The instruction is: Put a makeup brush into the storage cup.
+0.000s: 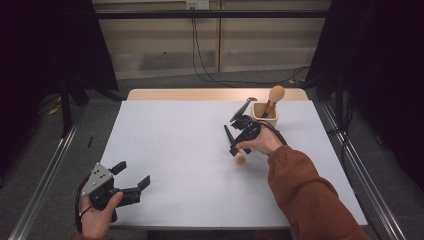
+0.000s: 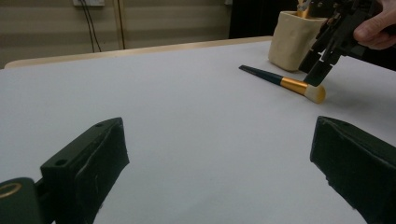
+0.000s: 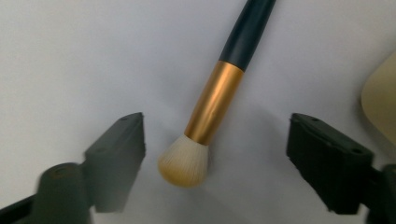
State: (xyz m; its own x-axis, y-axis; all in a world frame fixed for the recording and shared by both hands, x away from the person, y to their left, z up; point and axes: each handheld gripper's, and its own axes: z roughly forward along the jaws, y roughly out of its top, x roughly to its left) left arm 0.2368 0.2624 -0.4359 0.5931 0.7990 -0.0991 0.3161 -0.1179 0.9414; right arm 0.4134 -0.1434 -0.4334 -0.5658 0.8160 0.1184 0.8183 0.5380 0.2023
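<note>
A makeup brush [image 3: 215,102] with a dark handle, a gold ferrule and pale bristles lies flat on the white table [image 1: 175,150]. My right gripper [image 3: 219,140] hovers right over it, open, one jaw on each side of the bristle end and neither touching it. In the high view this gripper [image 1: 236,145] sits right of centre, just in front of a cream cup [image 1: 265,114]. A round-headed brush [image 1: 276,93] stands in that cup. My left gripper [image 1: 132,174] is held open at the near left corner with nothing between its jaws. From it I see the lying brush [image 2: 285,84] farther off.
The cream cup [image 2: 294,39] stands close behind the lying brush, and its edge shows as a pale shape [image 3: 380,100] beside my right jaw. A dark tool [image 1: 245,107] leans out of the cup. A wooden strip [image 1: 215,94] borders the table's far edge.
</note>
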